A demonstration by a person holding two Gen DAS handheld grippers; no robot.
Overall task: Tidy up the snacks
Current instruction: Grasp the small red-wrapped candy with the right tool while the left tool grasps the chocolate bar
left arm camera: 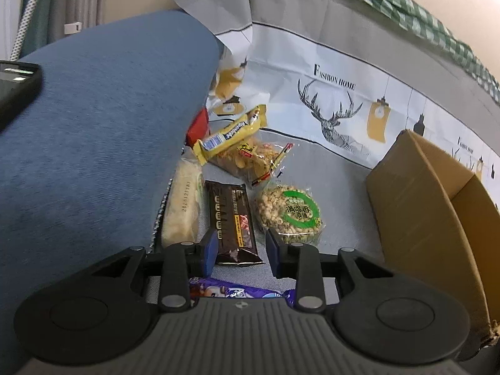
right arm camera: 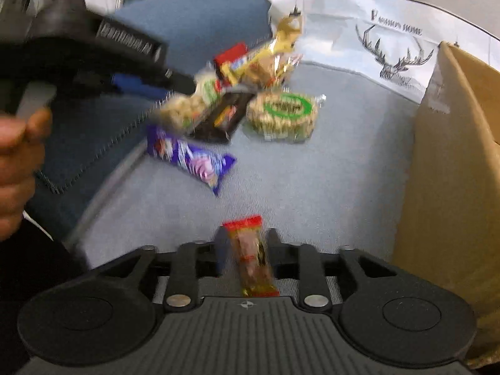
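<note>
We worked on a gray cloth surface (left arm camera: pixel 328 168), with a blue cushion (left arm camera: pixel 93 125) at one side and an open cardboard box (left arm camera: pixel 422 218) at the other, probably the place for the snacks. The pile lay between them: a round rice cake (left arm camera: pixel 289 212), a purple packet (right arm camera: pixel 190 156) and a dark chocolate bar (left arm camera: pixel 231 222). Our left gripper (left arm camera: pixel 240 250) stood open around the near end of the chocolate bar, pads not yet pressing, likely to take it next. Our right gripper (right arm camera: pixel 247 250) was open, and a small red snack bar (right arm camera: pixel 250 256) lay loose between its fingers, beside the box.
</note>
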